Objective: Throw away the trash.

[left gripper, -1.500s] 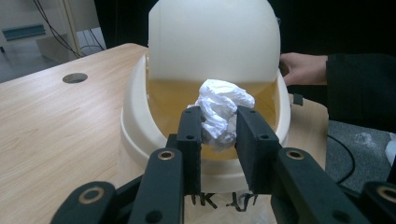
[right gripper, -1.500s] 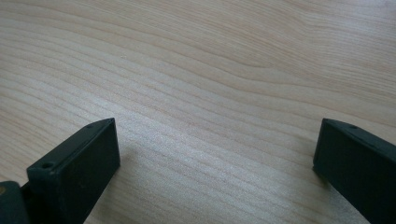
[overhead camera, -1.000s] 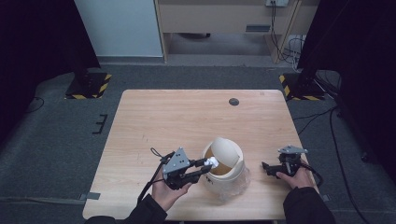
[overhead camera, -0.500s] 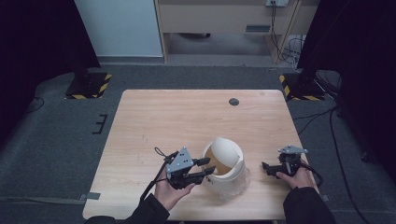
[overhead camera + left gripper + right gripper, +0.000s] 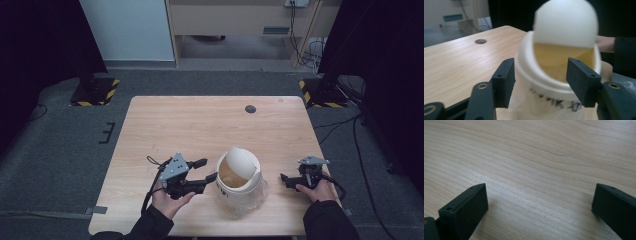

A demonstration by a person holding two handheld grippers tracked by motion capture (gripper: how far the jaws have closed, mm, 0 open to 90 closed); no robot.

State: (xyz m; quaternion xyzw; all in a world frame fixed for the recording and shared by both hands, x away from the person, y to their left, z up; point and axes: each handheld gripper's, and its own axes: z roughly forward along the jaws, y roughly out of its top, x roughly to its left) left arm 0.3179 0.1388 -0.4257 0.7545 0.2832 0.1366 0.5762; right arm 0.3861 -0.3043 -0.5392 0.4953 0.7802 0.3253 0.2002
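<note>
From the high view we see a small white bin [image 5: 239, 181] with a swing lid standing near the table's [image 5: 200, 125] front edge, at about 6 o'clock from the table's centre. Its lid [image 5: 240, 163] is tipped, showing a yellowish inside, and a clear plastic liner [image 5: 257, 192] spills around its base. Our left gripper [image 5: 207, 170] sits at the bin's 9 o'clock with its jaws spread wide, tips just beside the rim. Our right gripper [image 5: 284, 178] rests near the bin at its 3 o'clock.

In the left gripper view, the bin [image 5: 554, 85] stands between the parted jaws, which grip nothing.

In the right gripper view, the jaws stand wide over bare wood.

We judge the bin light, hollow, stiff plastic, easy to tip. The lid pivots and the liner is slippery, so we would grip the firm rim ring or body.
</note>
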